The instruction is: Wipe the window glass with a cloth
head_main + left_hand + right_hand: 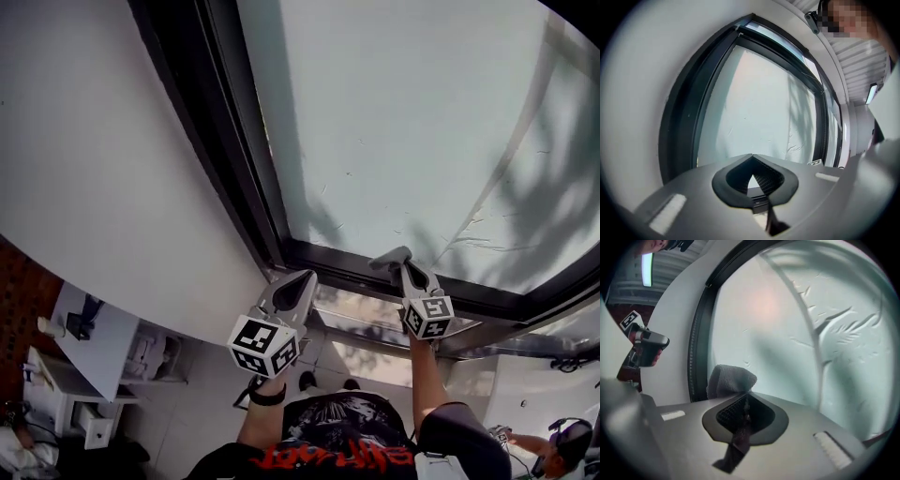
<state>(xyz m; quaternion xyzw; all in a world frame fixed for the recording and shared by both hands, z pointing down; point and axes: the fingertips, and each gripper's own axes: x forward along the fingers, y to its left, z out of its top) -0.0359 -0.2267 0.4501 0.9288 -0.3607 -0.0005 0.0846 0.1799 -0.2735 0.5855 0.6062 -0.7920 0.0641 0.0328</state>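
Head view: left gripper and right gripper sit low by the glass, most of it seemingly unwiped. Left gripper view: jaws closed, empty. Right gripper view: jaws pinch the cloth near the frame

Two grippers, one cloth, one window
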